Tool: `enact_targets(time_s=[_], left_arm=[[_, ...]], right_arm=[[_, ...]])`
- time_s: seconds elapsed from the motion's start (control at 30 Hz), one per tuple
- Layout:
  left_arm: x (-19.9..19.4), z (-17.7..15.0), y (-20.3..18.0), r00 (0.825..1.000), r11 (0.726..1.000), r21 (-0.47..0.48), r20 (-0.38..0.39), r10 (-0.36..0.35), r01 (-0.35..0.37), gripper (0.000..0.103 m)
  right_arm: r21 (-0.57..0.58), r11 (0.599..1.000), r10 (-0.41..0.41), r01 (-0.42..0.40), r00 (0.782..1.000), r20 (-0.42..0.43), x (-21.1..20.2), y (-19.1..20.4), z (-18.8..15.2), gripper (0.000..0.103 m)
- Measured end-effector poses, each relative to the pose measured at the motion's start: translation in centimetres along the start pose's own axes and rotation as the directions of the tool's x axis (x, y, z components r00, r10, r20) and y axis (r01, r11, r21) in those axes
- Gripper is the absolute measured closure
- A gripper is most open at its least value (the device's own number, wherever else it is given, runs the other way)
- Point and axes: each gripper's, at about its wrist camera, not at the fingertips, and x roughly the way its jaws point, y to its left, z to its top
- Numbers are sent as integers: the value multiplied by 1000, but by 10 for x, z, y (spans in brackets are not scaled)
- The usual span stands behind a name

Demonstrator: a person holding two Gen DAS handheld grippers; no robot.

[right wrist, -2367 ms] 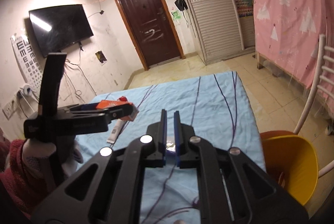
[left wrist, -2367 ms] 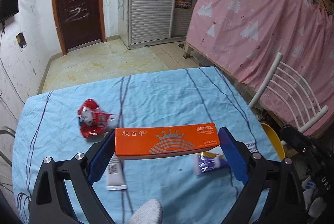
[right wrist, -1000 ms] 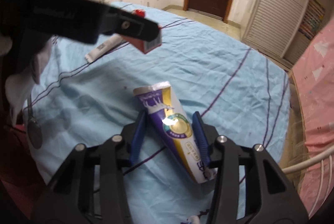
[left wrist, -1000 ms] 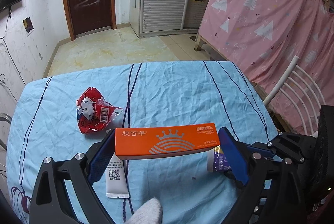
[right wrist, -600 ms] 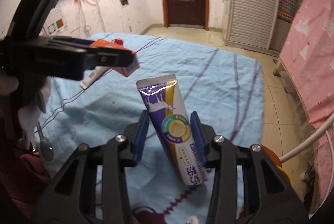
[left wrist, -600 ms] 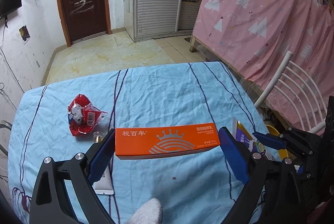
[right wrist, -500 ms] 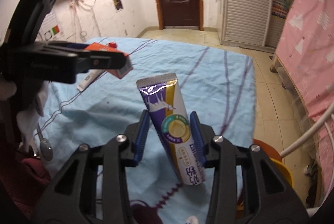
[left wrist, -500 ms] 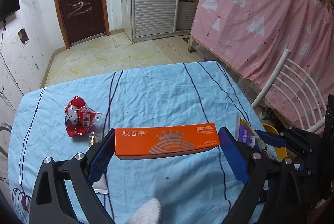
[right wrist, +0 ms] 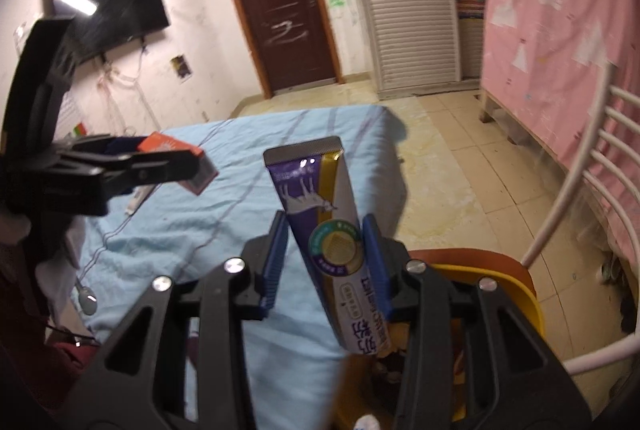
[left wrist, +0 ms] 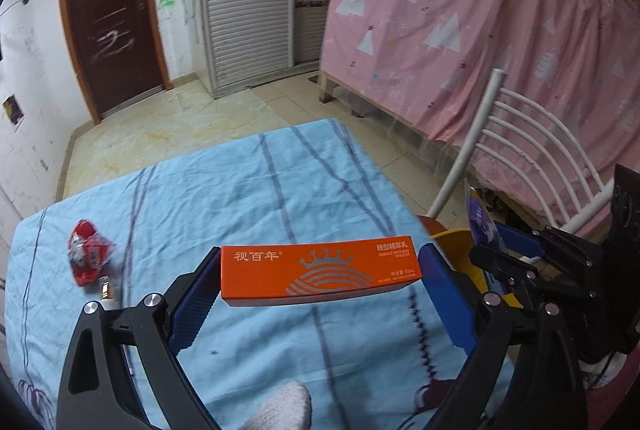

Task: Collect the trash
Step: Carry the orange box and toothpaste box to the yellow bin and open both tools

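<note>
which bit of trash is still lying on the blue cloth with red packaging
The crumpled red wrapper near the cloth's left edge. The orange box and purple tube are each lifted in tongs.

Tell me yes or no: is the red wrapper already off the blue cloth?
No, in the left wrist view the red wrapper lies on the blue cloth, near its left edge.

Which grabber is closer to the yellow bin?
Right. The right gripper, holding the purple tube, is just over the yellow bin; the left gripper is above the blue tablecloth.
</note>
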Motion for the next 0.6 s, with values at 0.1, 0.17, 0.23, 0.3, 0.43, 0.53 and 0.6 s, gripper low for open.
enact_targets(time_s=[0.1,0.17,0.23,0.3,0.43,0.53,0.6], left_arm=[[2,2,-23,999,999,41,11,-31,30,17],[5,2,-39,999,997,66,12,-45,44,17],[10,2,-52,998,995,83,6,-56,56,17],[14,2,-64,998,993,98,-2,-62,62,17],[26,-1,-83,997,990,114,-25,-79,81,17],[33,-2,-94,996,987,130,-38,-85,90,17],[36,-2,-101,995,985,141,-45,-92,97,17]], right_arm=[[66,997,-29,28,999,16,-10,-26,-8,67],[100,994,-49,47,999,20,-15,-39,-15,67],[131,989,-69,66,997,21,-19,-52,-21,67],[157,984,-86,82,996,18,-21,-63,-26,67],[213,972,-105,101,994,11,-20,-84,-38,66],[262,959,-109,104,994,5,-17,-99,-44,59],[293,948,-128,122,992,4,-16,-107,-47,48]])
